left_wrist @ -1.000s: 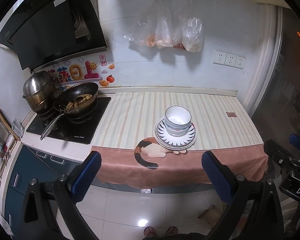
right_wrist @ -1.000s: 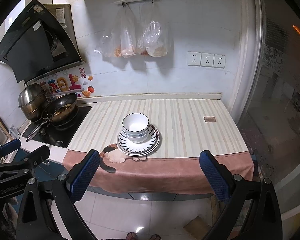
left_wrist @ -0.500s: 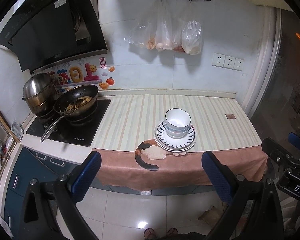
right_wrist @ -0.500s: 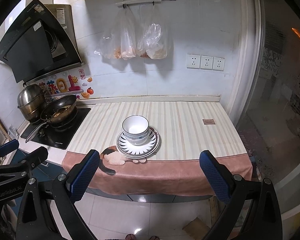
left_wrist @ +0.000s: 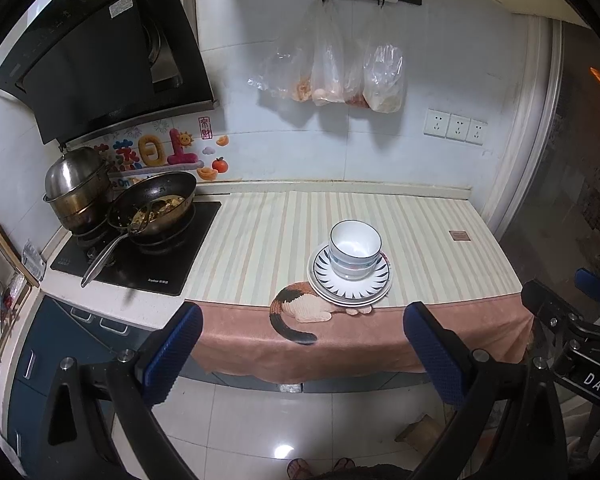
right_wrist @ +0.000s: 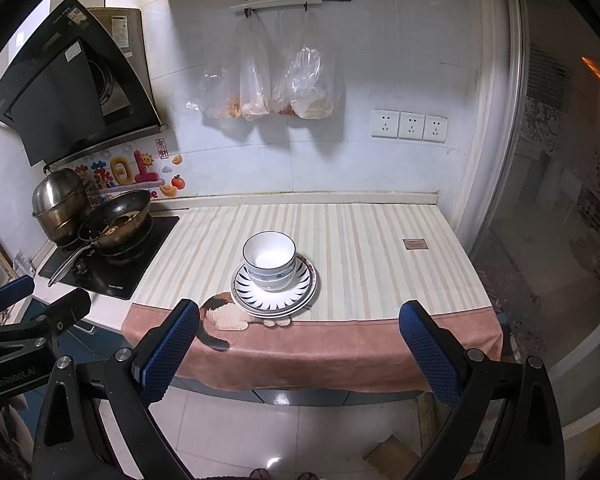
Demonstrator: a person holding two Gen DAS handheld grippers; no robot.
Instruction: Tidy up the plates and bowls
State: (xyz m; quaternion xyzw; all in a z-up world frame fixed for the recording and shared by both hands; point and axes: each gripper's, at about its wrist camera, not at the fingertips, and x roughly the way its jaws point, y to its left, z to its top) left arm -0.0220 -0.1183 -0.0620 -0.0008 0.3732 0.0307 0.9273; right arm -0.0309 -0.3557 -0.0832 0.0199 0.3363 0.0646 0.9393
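Black tool [left_wrist: 302,350] (blue textured pads [left_wrist: 174,350])

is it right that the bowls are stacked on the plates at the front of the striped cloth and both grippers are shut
Not quite. The bowls do sit stacked on the plates near the front of the striped cloth, but the left gripper and right gripper are both open, holding nothing, as each wrist view shows.
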